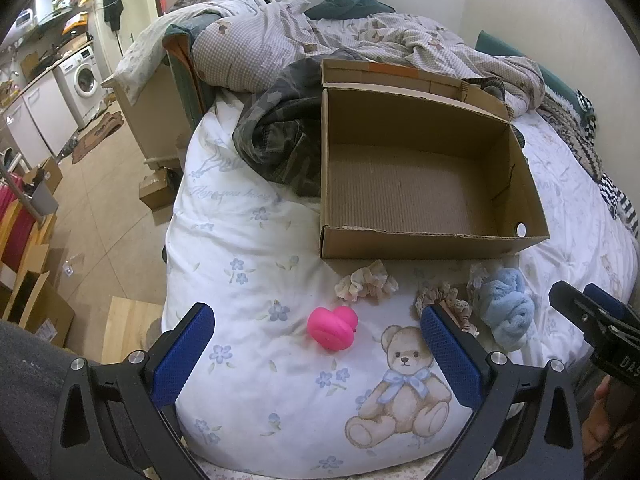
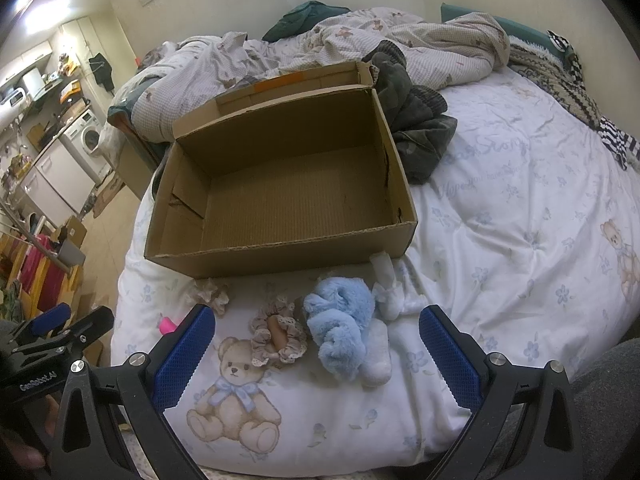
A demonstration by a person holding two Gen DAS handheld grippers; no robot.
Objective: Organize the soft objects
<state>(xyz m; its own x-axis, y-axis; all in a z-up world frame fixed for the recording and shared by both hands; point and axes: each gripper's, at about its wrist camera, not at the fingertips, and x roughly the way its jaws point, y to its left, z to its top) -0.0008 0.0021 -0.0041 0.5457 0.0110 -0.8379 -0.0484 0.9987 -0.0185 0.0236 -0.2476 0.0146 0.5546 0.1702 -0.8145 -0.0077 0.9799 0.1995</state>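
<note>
An empty open cardboard box [image 1: 420, 236] [image 2: 192, 260] sits on the bed. In front of it lie a pink soft toy [image 1: 332, 327] [image 2: 167, 325], a floral scrunchie [image 1: 366, 285] [image 2: 212, 292], a beige lace scrunchie [image 1: 444, 300] [image 2: 278, 338], a fluffy blue item [image 1: 508, 306] [image 2: 340, 320] and white socks [image 2: 388, 284]. My left gripper [image 1: 318, 354] is open and empty, just short of the pink toy. My right gripper [image 2: 318, 354] is open and empty, just short of the blue item; it also shows in the left wrist view [image 1: 588, 312].
A white bear-print duvet [image 1: 248, 240] [image 2: 500, 240] covers the bed. Dark clothing [image 1: 280, 136] [image 2: 416, 132] and a rumpled checked quilt [image 1: 320, 40] [image 2: 400, 40] lie behind the box. The bed's left edge drops to the floor [image 1: 104, 220] with cartons and a washing machine [image 1: 86, 78].
</note>
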